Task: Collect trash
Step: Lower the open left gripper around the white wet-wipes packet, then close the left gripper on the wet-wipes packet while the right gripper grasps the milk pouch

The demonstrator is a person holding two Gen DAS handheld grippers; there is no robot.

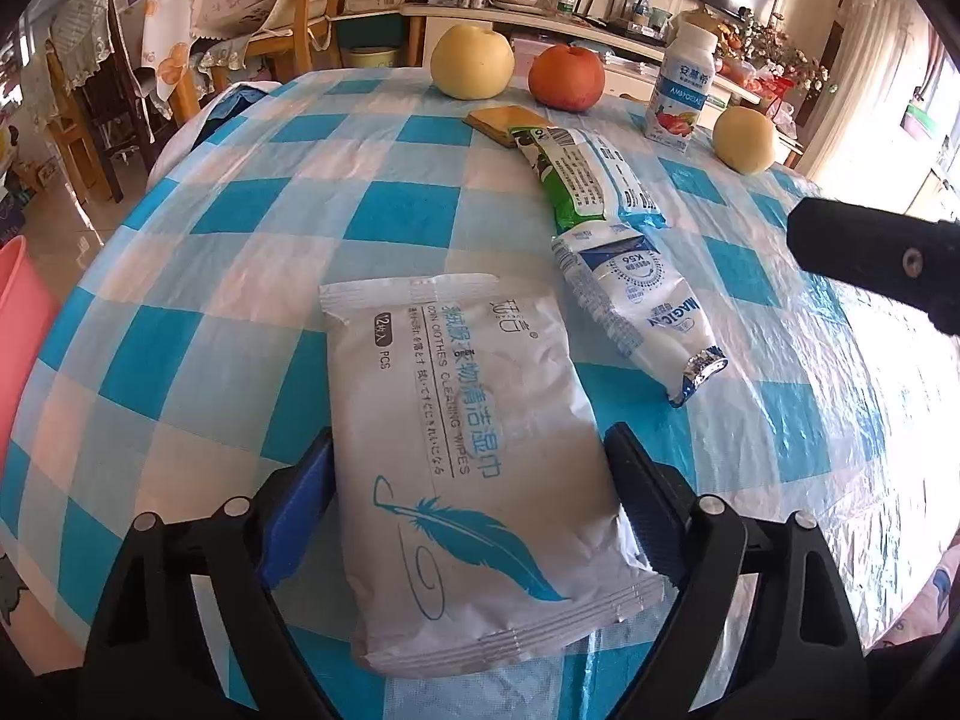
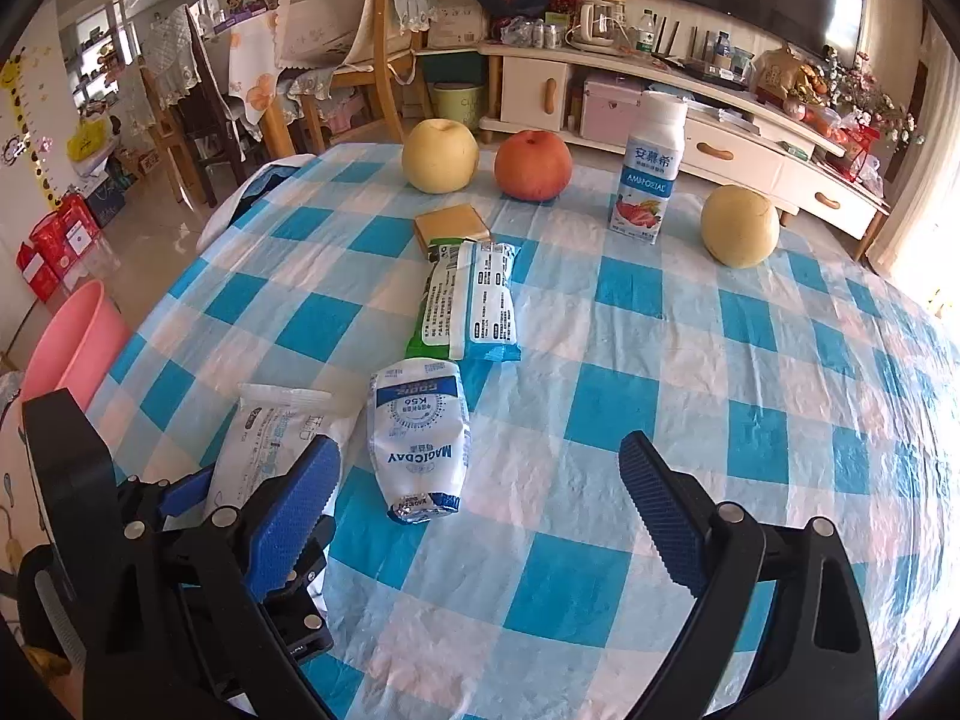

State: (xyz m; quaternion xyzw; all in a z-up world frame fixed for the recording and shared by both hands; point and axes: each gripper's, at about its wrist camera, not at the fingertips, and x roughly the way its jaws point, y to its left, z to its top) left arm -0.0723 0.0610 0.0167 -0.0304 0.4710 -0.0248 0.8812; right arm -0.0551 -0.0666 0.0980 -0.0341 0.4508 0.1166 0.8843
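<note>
Blue-and-white checked cloth (image 1: 384, 222) covers the table. The wipes pack (image 1: 480, 468) lies flat near us, between the left gripper (image 1: 468, 498) fingers, which stand apart at its sides. The right gripper (image 2: 480, 504) is spread wide over bare cloth. The pink bin (image 2: 72, 342) stands left of the table; I cannot see inside.

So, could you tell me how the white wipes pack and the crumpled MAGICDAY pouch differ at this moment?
The wipes pack is broad, fairly flat and white with a blue feather print; the MAGICDAY pouch is narrower, crumpled and torn open at its foil end. The wipes pack lies between the fingers of the left gripper, whereas the pouch lies free, ahead of the open right gripper. Both rest on the checked tablecloth.
</note>
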